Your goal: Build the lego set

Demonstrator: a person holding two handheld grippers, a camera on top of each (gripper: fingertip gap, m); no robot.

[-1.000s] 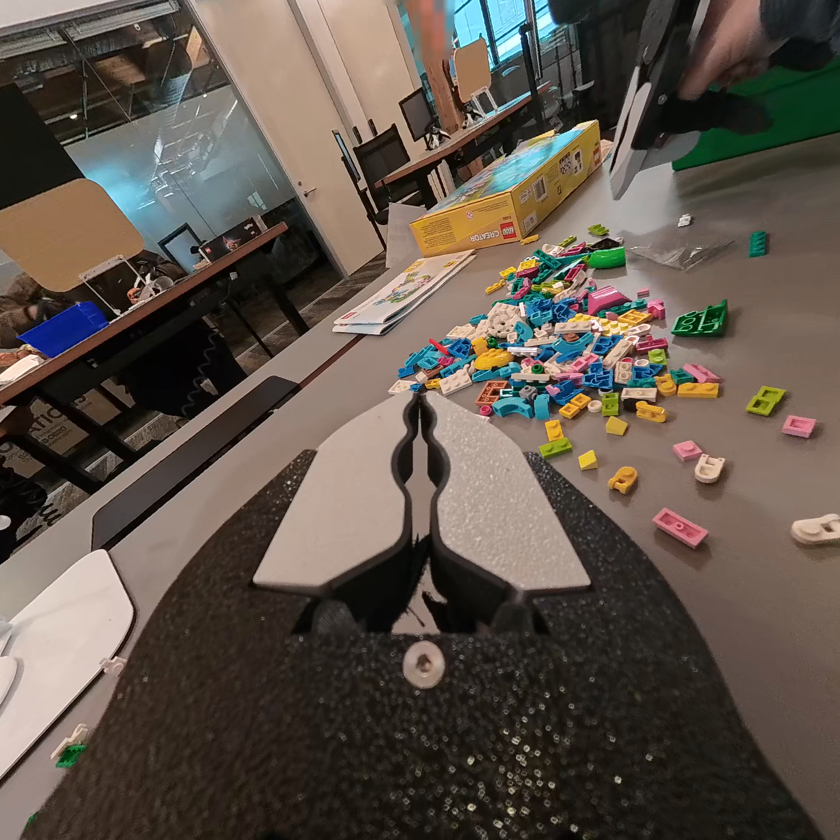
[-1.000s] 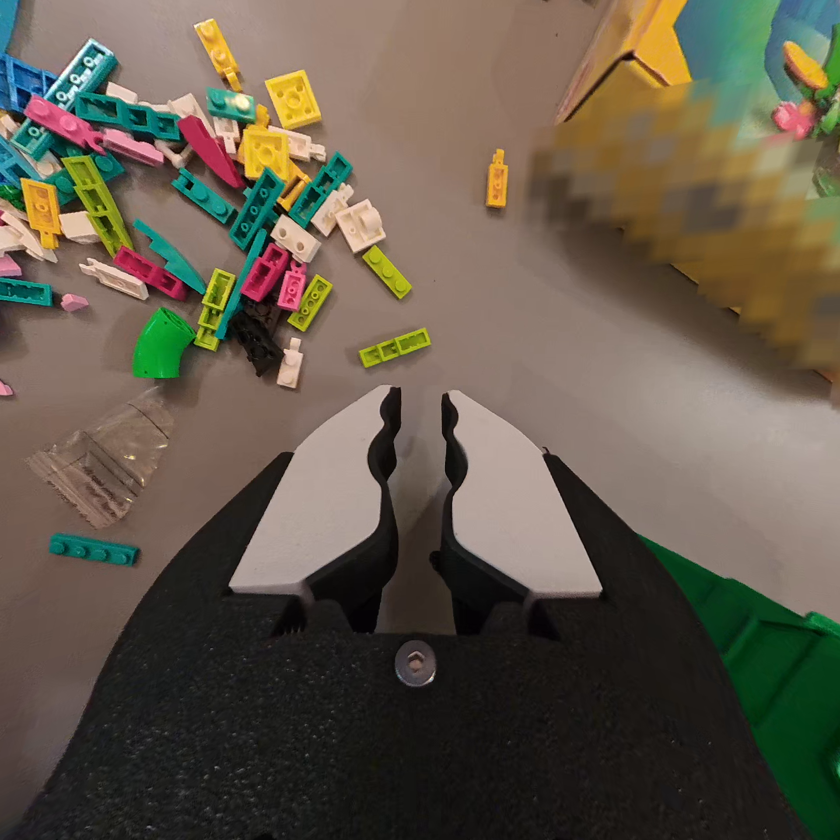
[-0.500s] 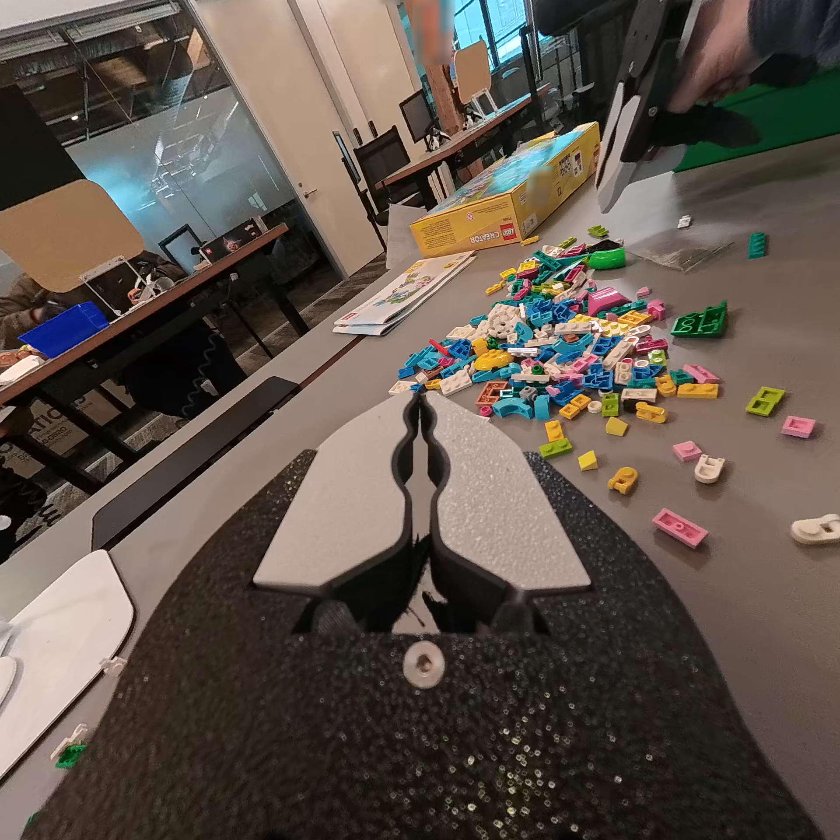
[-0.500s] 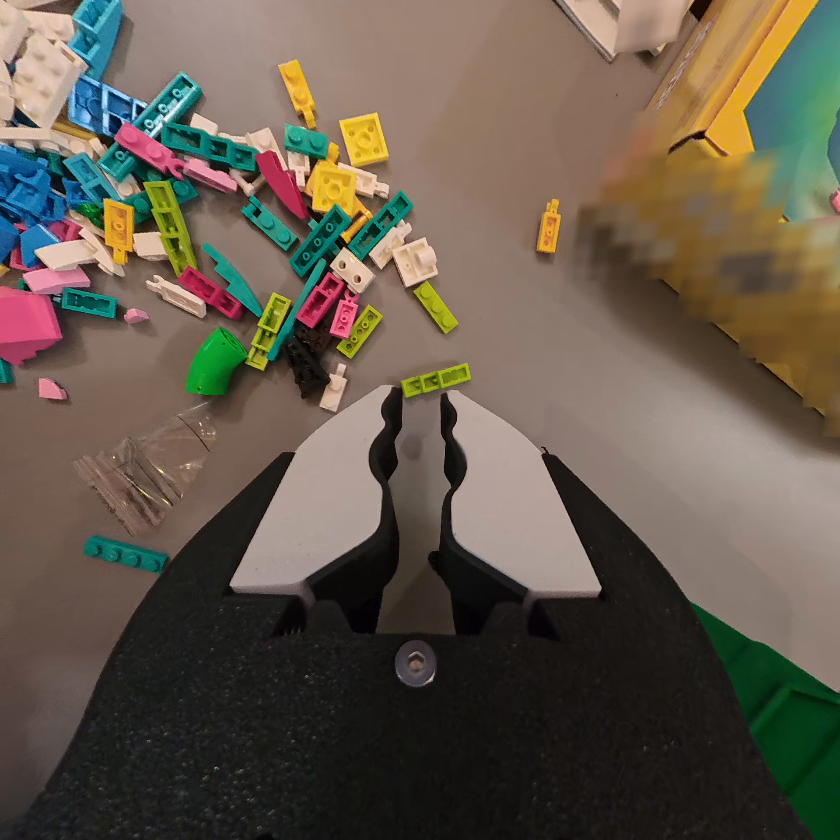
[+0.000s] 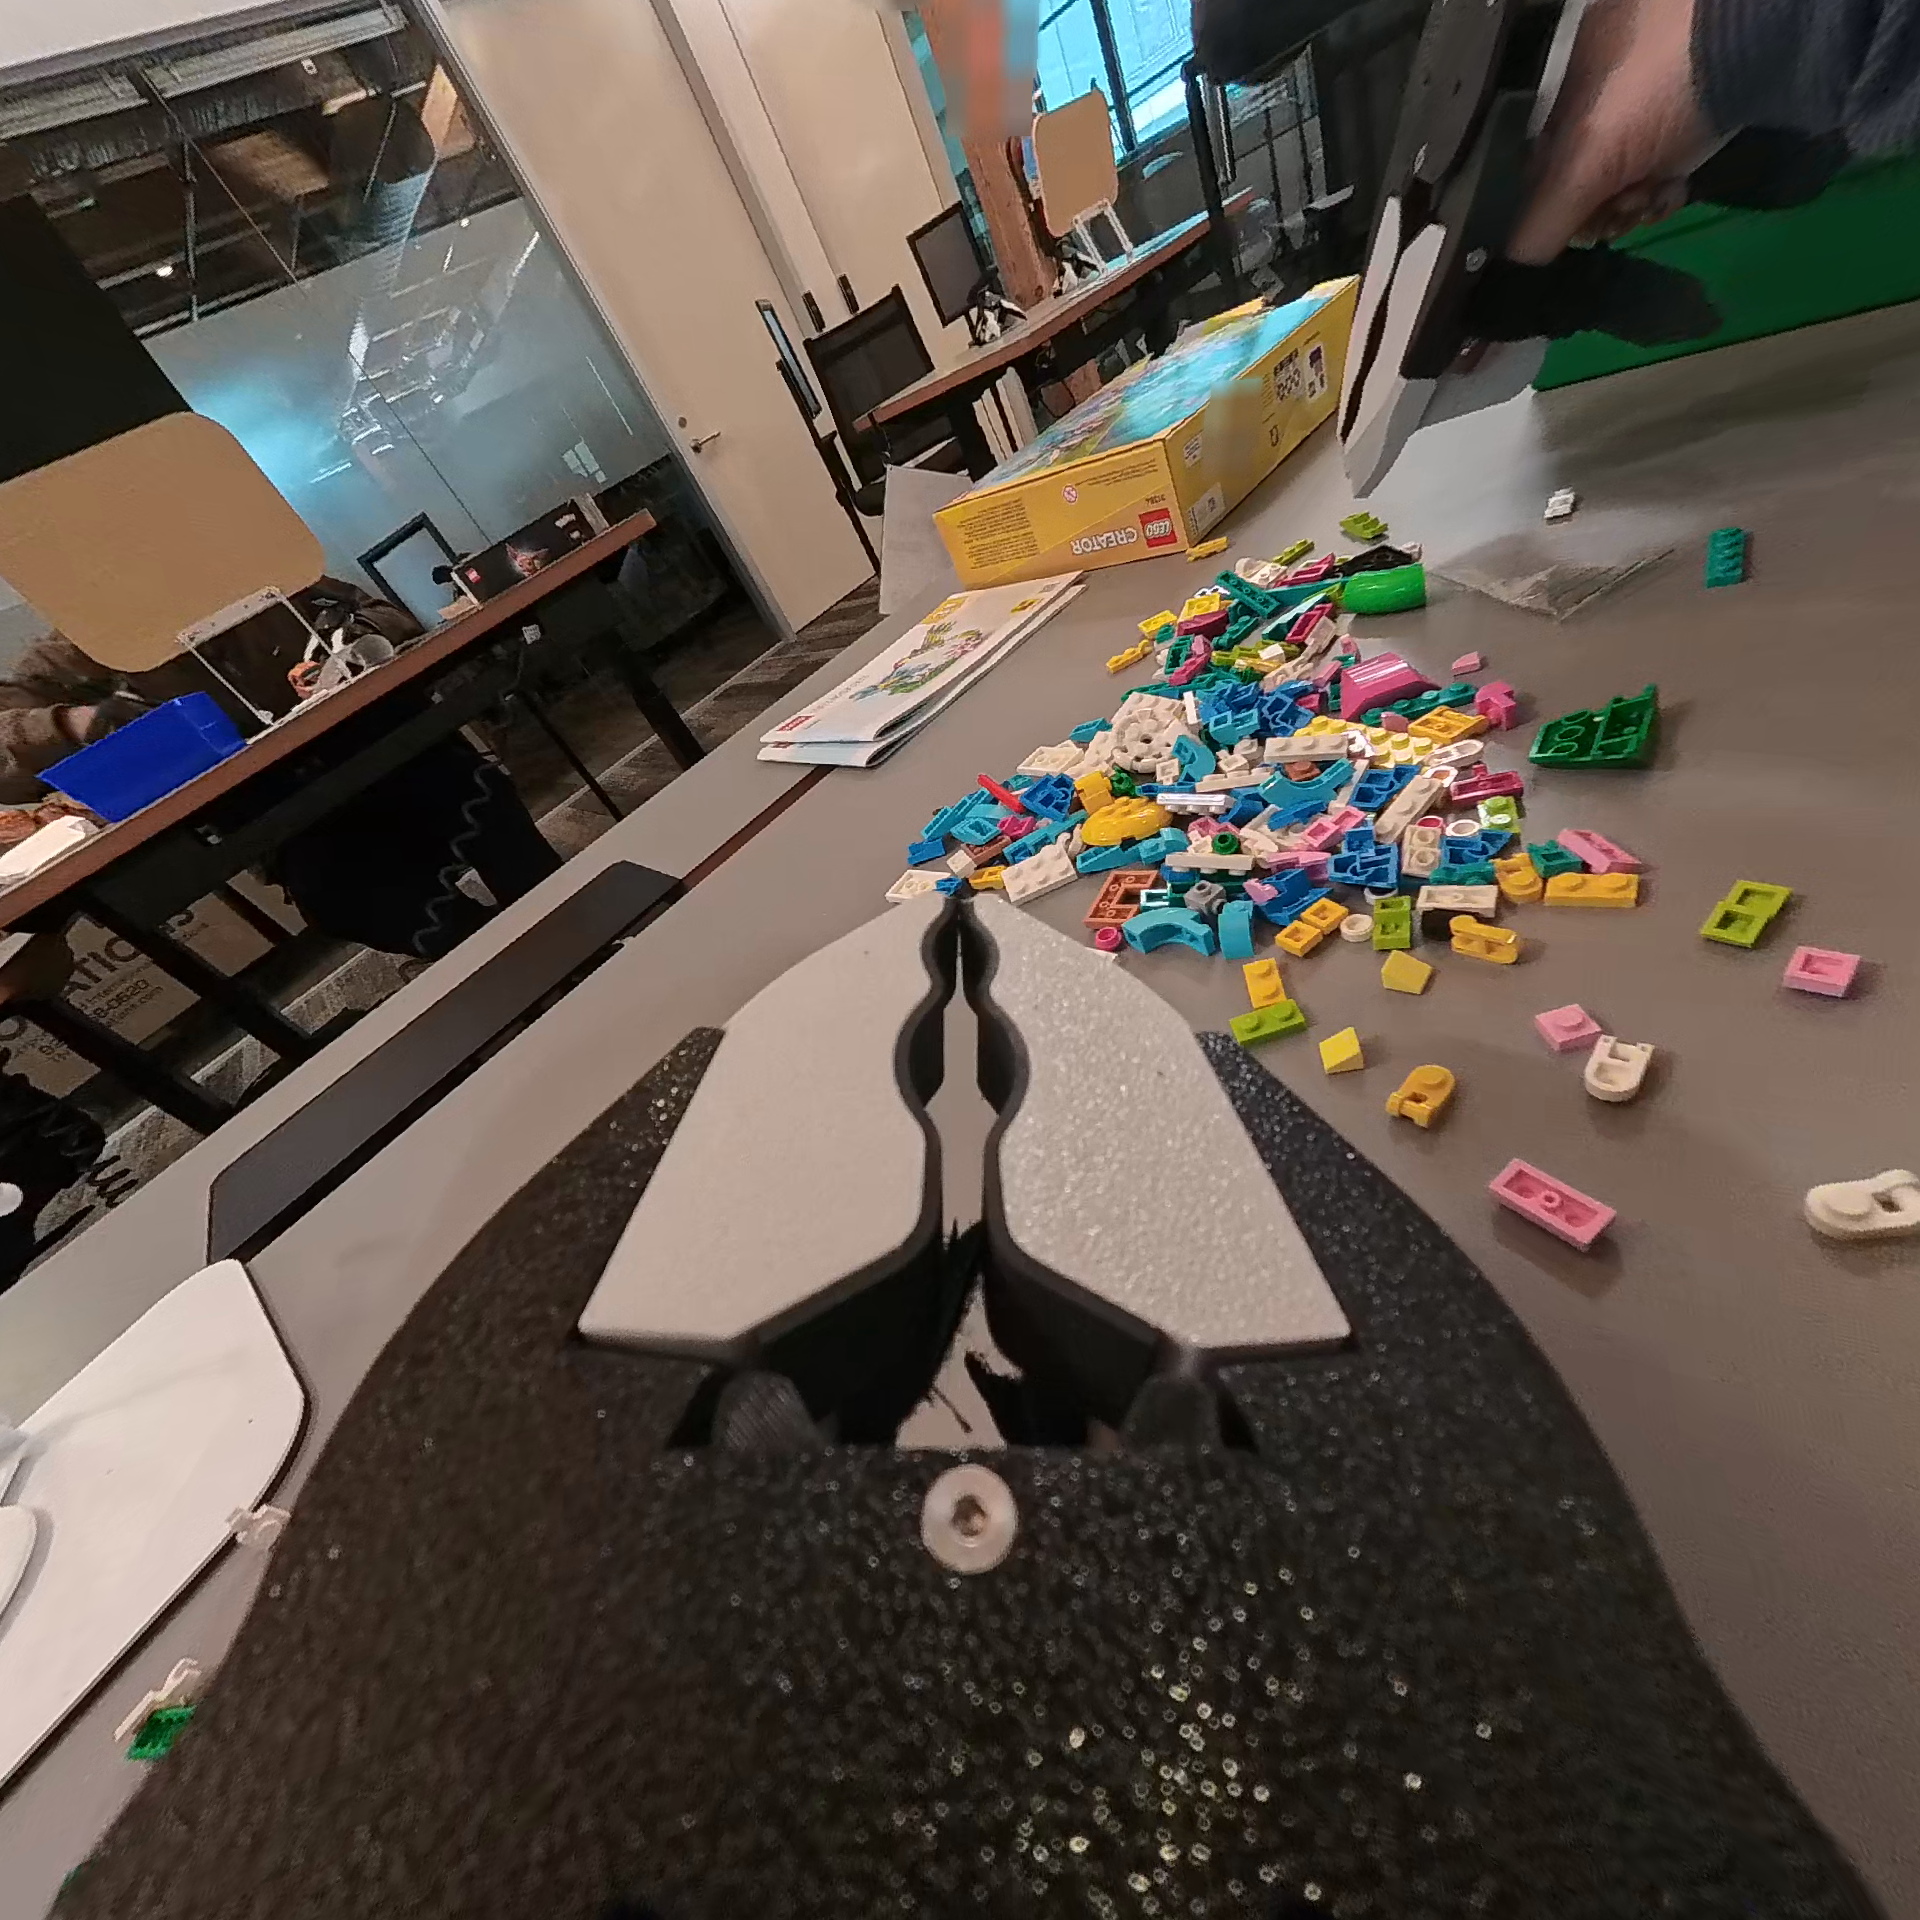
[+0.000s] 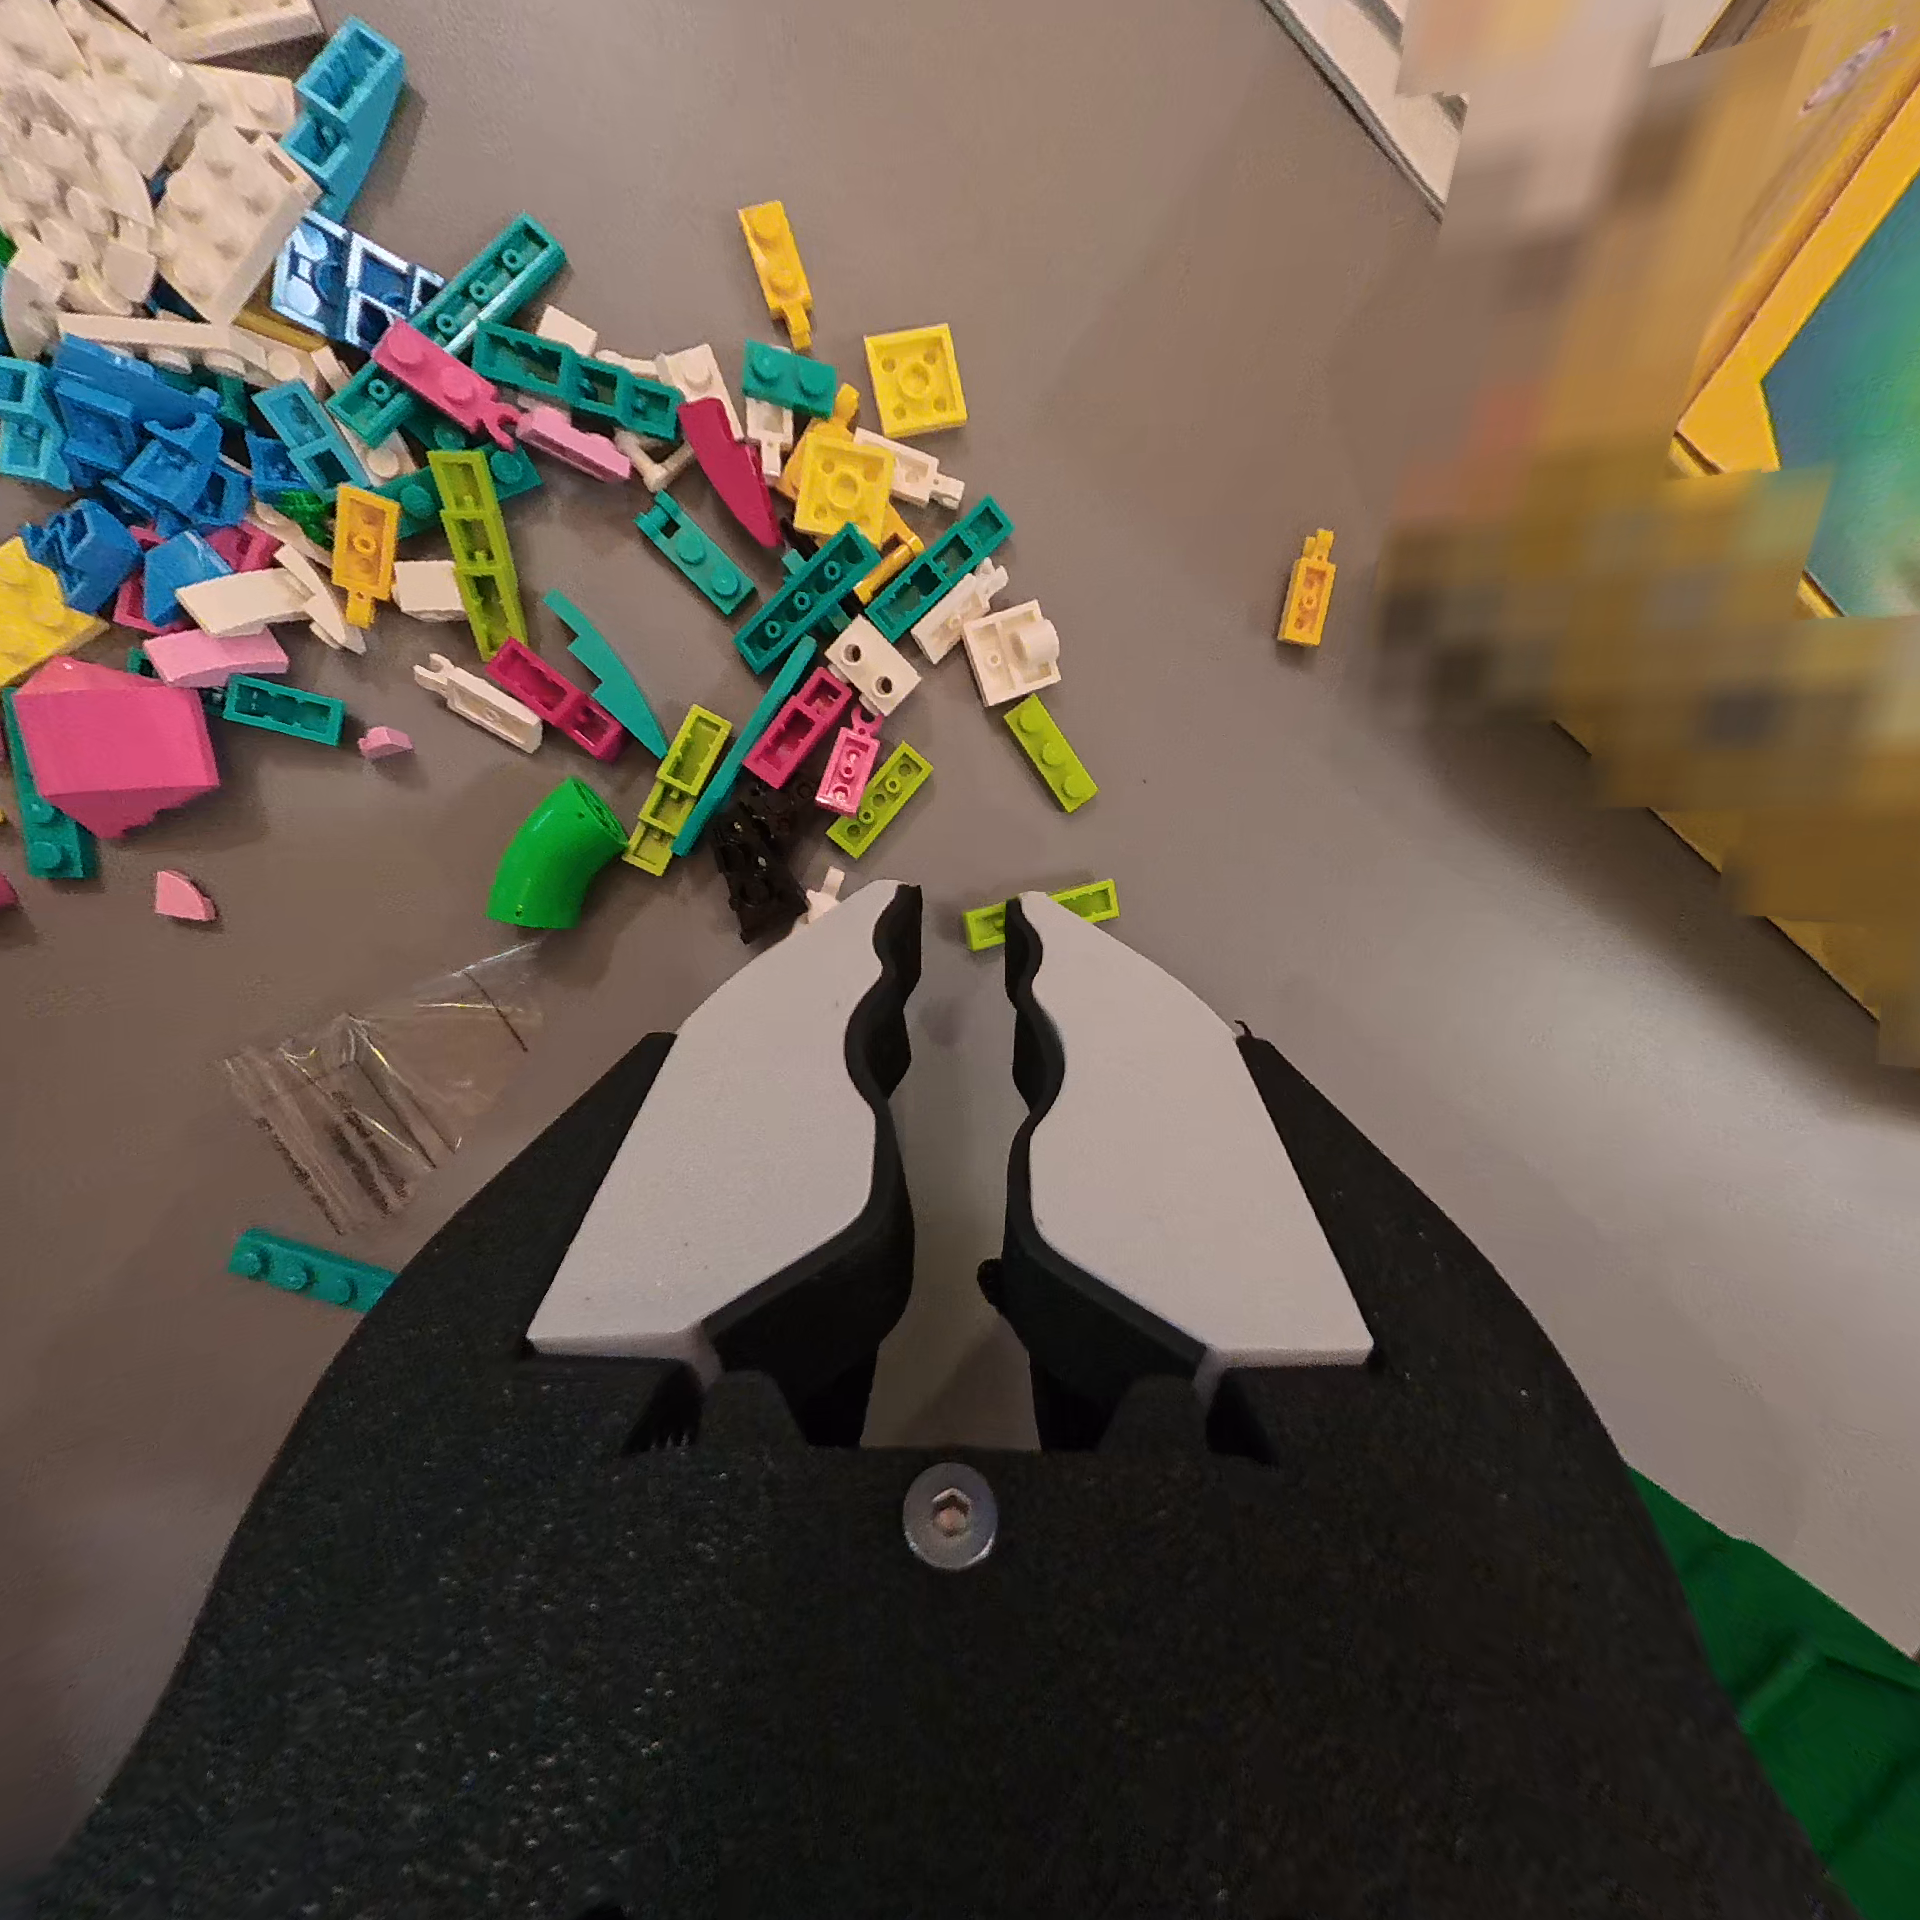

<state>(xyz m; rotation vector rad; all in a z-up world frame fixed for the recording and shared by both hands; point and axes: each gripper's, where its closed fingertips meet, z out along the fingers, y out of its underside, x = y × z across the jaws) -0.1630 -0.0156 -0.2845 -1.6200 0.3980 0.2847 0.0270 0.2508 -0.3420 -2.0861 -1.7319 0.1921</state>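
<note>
A pile of small coloured Lego pieces [image 5: 1278,790] lies on the grey table [image 5: 1714,1351]; its far end shows in the right wrist view [image 6: 582,520]. My left gripper [image 5: 961,906] is shut and empty, low over the table just short of the pile. My right gripper [image 6: 964,902] is slightly open and empty, held above the table; a lime green plate [image 6: 1081,900] lies partly hidden behind its right fingertip. It also shows in the left wrist view [image 5: 1377,457], held by a hand above the pile's far end.
A yellow set box [image 5: 1153,488] and an instruction booklet [image 5: 925,665] lie beyond the pile. A clear plastic bag [image 6: 364,1091], a bright green curved piece [image 6: 551,852] and a teal plate [image 6: 307,1270] lie left of my right gripper. A green baseplate [image 6: 1839,1704] is at lower right. The left gripper's tips are roughly 35 cm from the right gripper's.
My right gripper has moved along the table toward the pile, so the lime plate now sits at its fingertips. The left gripper has not moved.
</note>
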